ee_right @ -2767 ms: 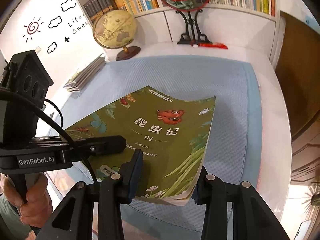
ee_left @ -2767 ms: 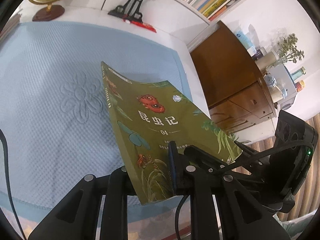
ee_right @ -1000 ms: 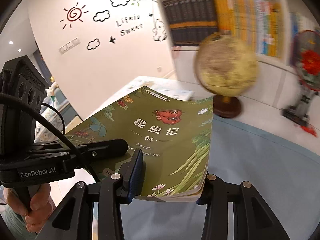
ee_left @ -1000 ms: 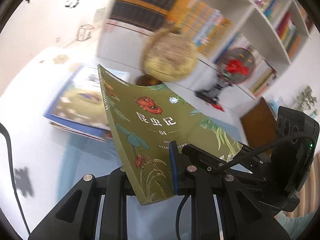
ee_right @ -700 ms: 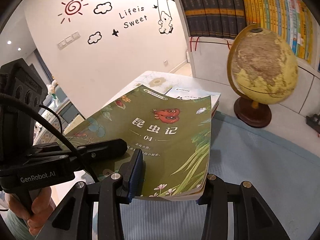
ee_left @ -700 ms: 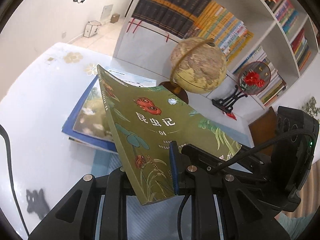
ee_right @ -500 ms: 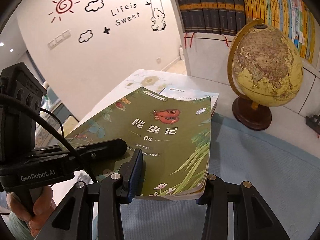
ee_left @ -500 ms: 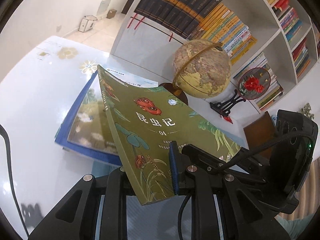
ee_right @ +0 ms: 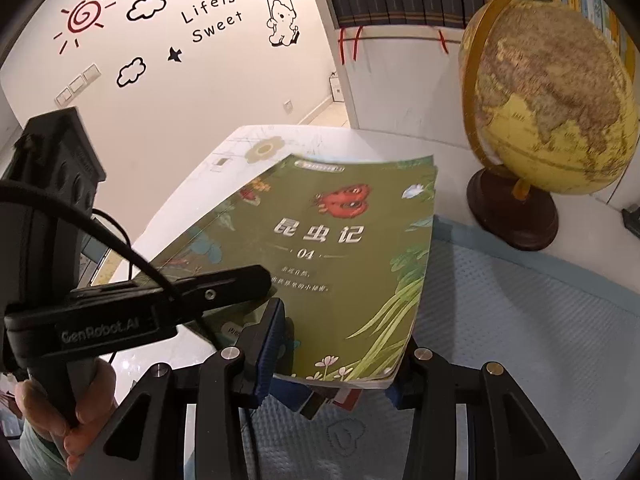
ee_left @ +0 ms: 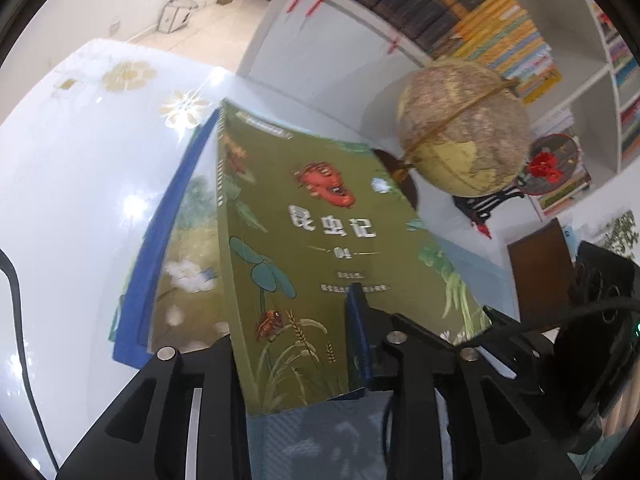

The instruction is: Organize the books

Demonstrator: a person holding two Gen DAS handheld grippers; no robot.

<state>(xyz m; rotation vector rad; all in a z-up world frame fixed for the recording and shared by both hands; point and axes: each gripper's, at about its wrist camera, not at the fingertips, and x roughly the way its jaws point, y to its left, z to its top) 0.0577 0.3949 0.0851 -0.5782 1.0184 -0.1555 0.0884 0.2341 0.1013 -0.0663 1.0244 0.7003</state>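
A green paperback with a red insect and "04" on its cover [ee_left: 320, 248] [ee_right: 344, 256] is held by both grippers. My left gripper [ee_left: 296, 344] is shut on its near edge. My right gripper [ee_right: 336, 344] is shut on its near right corner. The book hangs tilted just above a stack of books [ee_left: 176, 248] with a blue-edged cover that lies on the white table. In the right wrist view the left gripper's body [ee_right: 132, 308] reaches in from the left over the book's left edge, and the stack is almost hidden under the book.
A globe [ee_right: 548, 108] [ee_left: 464, 128] on a dark wooden base stands right of the stack. A light blue quilted mat [ee_right: 500, 332] covers the table nearer to me. Bookshelves [ee_left: 472, 20] and a red ornament on a black stand [ee_left: 548, 164] are behind.
Both grippers have swung left with the green book, from over the blue mat to over the book stack beside the globe, and it has come down closer to the stack.
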